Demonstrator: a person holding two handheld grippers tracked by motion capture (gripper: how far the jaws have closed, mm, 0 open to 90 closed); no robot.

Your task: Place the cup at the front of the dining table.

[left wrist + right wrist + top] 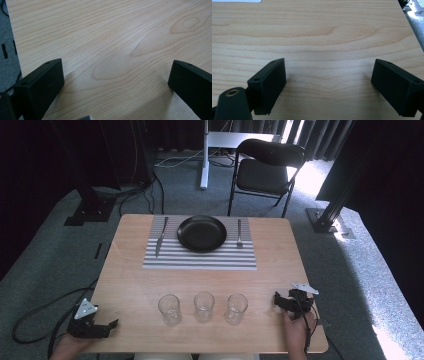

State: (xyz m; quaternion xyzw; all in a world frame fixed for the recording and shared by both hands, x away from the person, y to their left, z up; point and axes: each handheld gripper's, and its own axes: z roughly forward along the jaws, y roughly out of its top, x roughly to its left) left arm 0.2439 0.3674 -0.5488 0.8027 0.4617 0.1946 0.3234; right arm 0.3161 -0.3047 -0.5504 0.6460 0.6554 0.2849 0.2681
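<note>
Claws (116, 324) (276, 299) spread, three clear glasses (203, 306) upright

Light wooden table (130, 270) on grey carpet. At twelve o'clock, striped placemat (200, 260) bearing black plate (202, 233), knife (161, 237) at nine, fork (239, 233) at three. Toward six o'clock, three clear glasses (204, 306) in a row.

On the wooden surface (130, 270) three clear glasses stood in a row near the front edge: the left glass (169, 309), the middle glass (204, 306) and the right glass (236, 308). Farther back lay a striped placemat (200, 260) bearing a black plate (202, 233), a knife (161, 236) at its left and a fork (239, 233) at its right. The left gripper (114, 323) rested at the front left corner, the right gripper (276, 298) near the front right, both well apart from the glasses.
</note>
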